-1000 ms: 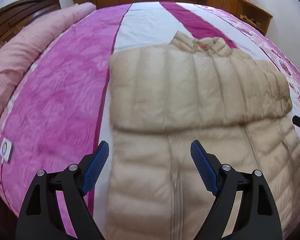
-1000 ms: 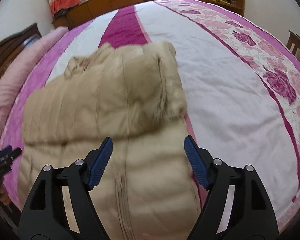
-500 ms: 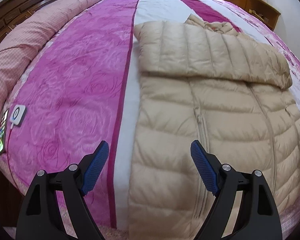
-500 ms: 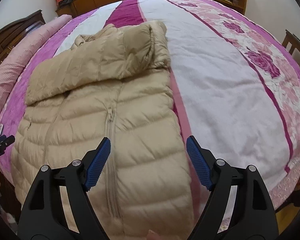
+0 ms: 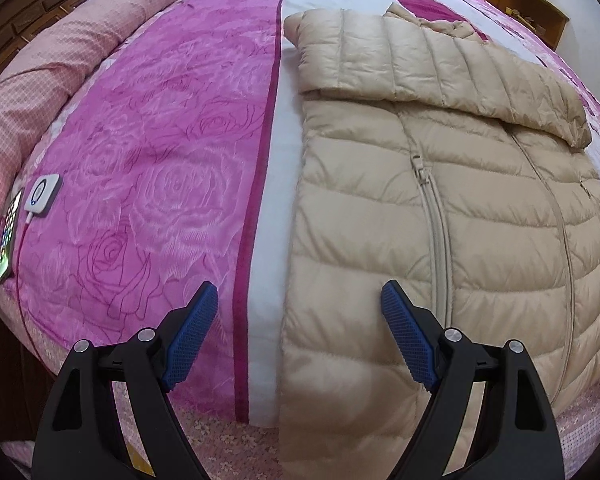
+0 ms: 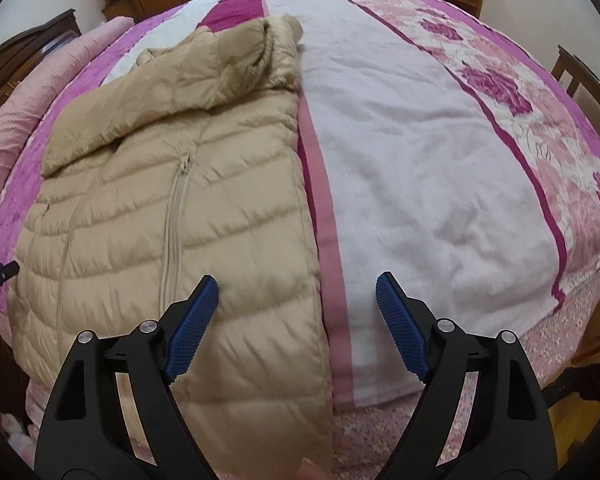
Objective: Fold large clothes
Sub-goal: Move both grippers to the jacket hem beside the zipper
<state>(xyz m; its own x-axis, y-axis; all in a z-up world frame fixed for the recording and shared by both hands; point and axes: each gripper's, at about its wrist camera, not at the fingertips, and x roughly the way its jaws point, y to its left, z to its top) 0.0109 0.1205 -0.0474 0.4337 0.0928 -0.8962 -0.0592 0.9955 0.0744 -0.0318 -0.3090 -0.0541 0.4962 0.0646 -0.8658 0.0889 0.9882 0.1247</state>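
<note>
A beige quilted puffer jacket (image 5: 440, 208) lies flat on the bed, front up, its zipper (image 5: 434, 216) closed. Its long axis runs from the near edge of the bed toward the far side, with the collar (image 5: 432, 20) at the far end and the hem at the near end, hanging slightly over the bed's edge. A sleeve (image 5: 420, 64) is folded across the chest, lying crosswise to that axis.

The left wrist view shows the jacket's left side edge on a white stripe of the bedspread (image 5: 160, 160), with a wide pink rose-patterned band beyond it. Only this view shows a phone (image 5: 7, 240) with a lit screen and a small white device (image 5: 42, 199) just beside it near the bed's left edge, and a pink checked quilt roll (image 5: 60, 64) further left.

The right wrist view shows the jacket (image 6: 172, 208) from its other side: its right edge lies along a dusty pink stripe, then a broad white band, then a floral border (image 6: 540, 128). Only here does the sleeve's open cuff (image 6: 276, 52) show at the far right shoulder, and a wooden chair (image 6: 584, 80) at the right.

The left gripper (image 5: 300, 332) hovers over the jacket's near left edge, fingers wide apart, nothing between the pads. The right gripper (image 6: 296, 328) hovers over the near right edge; its jaws have just been opening and stand wide apart, gripping nothing.
</note>
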